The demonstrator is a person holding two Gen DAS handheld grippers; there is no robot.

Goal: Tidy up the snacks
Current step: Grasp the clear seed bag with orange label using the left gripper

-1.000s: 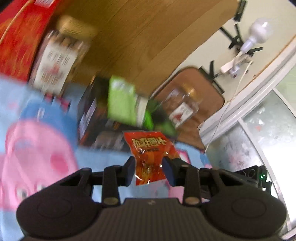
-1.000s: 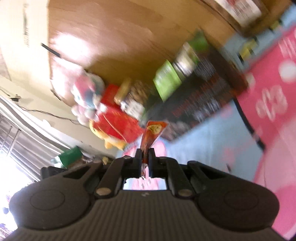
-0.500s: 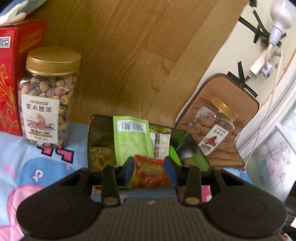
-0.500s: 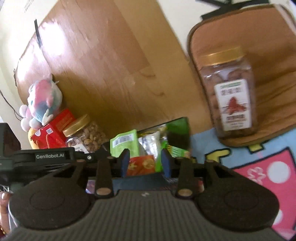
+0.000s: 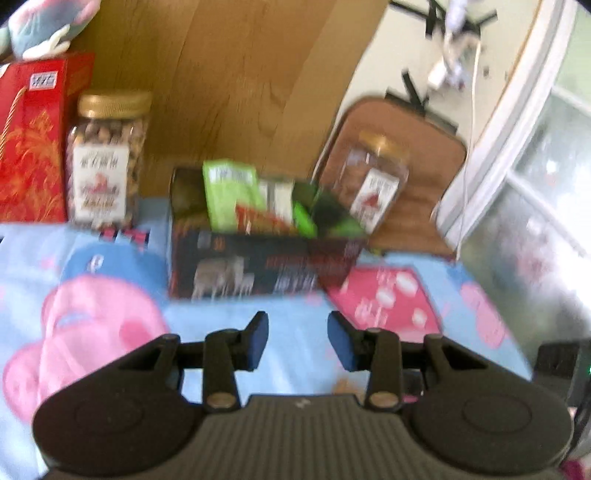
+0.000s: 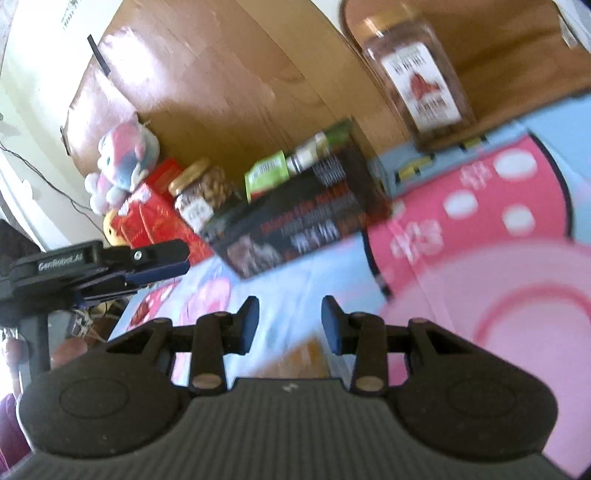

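A dark open snack box stands on the cartoon blanket against the wooden board. In it are a green packet, a red packet and other blurred packets. My left gripper hovers open over the blanket in front of the box, nothing between its fingers. In the right wrist view the box lies ahead and to the left, the green packet sticking out of it. My right gripper is open and empty above the blanket. The left gripper shows at its left.
A gold-lidded nut jar and a red carton stand left of the box, a plush toy above them. A second jar leans on a brown cushion at the right. A blurred orange thing lies under my right gripper.
Each gripper held a red packet a second ago. Both carried them over the box, opened, and have drawn back from it empty; the packets stayed in the box.
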